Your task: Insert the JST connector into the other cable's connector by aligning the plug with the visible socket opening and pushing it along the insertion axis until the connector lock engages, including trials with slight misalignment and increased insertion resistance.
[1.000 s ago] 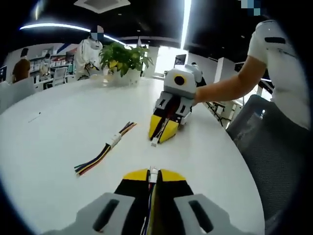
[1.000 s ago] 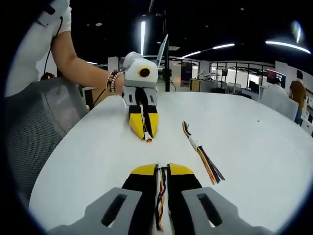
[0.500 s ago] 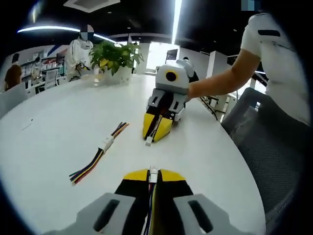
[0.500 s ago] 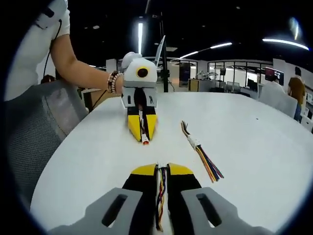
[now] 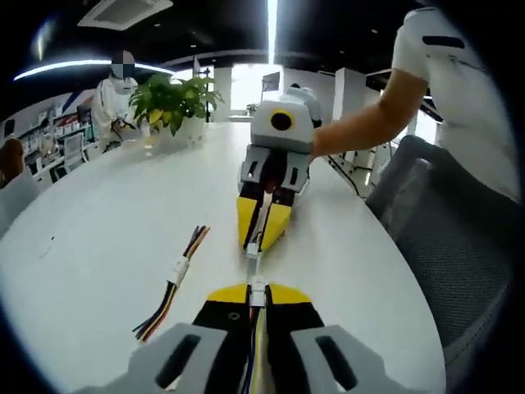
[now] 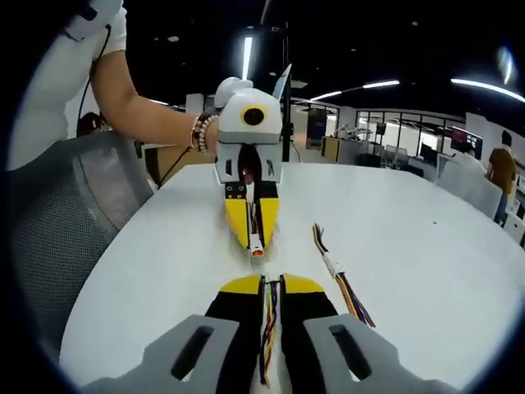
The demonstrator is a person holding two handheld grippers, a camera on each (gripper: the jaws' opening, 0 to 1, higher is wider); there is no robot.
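Closer than a second ago, the left gripper (image 5: 257, 289) and right gripper (image 6: 264, 280) face tip to tip over the white table (image 5: 98, 230), each clamped on its cable. White connector (image 5: 257, 286) nearly meets the opposing connector (image 5: 253, 253); alignment step, then a straight push. A spare cable (image 6: 338, 271) lies beside.

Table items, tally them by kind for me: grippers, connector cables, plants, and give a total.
Grippers: 2, left gripper and right gripper, each shut on a connector cable.
Connector cables: 3, one in each gripper, plus a spare cable lying loose on the white table.
Potted plants: 1.
Total: 6.
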